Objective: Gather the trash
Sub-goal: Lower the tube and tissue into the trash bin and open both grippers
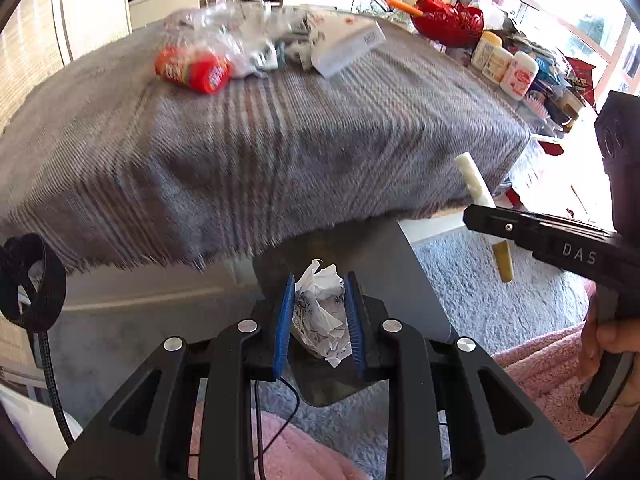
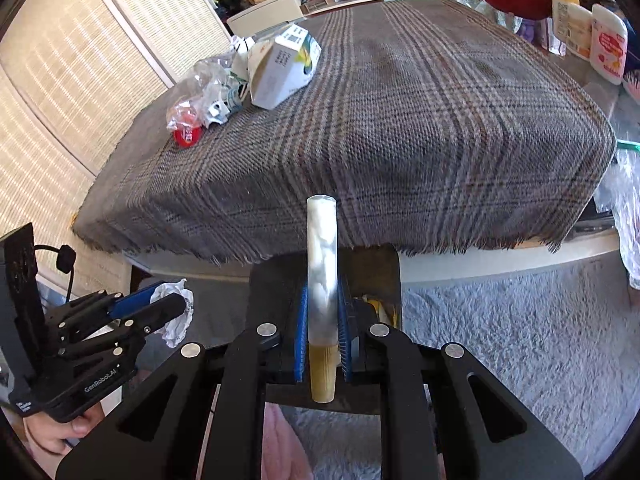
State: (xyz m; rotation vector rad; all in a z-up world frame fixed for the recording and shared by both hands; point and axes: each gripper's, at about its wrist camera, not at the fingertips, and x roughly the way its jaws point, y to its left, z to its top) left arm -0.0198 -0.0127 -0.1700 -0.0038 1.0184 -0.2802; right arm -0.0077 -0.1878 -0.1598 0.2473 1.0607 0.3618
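My left gripper [image 1: 319,294] is shut on a crumpled white paper ball [image 1: 320,312], pinched between its blue pads; the same gripper and paper ball [image 2: 176,312] show at the lower left of the right wrist view. My right gripper [image 2: 323,304] is shut on a long white tube with a tan cap [image 2: 322,292], which stands upright between the pads; that tube [image 1: 474,180] also pokes up at the right of the left wrist view. Both grippers hang over a dark grey bin [image 1: 408,280] just below the table's front edge. More trash lies far back on the plaid-covered table [image 2: 400,140]: a red can [image 1: 192,70], clear plastic wrap [image 2: 200,88] and a white carton [image 2: 280,68].
Lotion bottles [image 1: 504,64] and a red basket [image 1: 448,20] crowd the table's right side. A grey shag rug [image 2: 500,340] covers the floor. A woven screen [image 2: 80,80] stands at the left. A hand [image 1: 608,340] holds the right gripper's handle.
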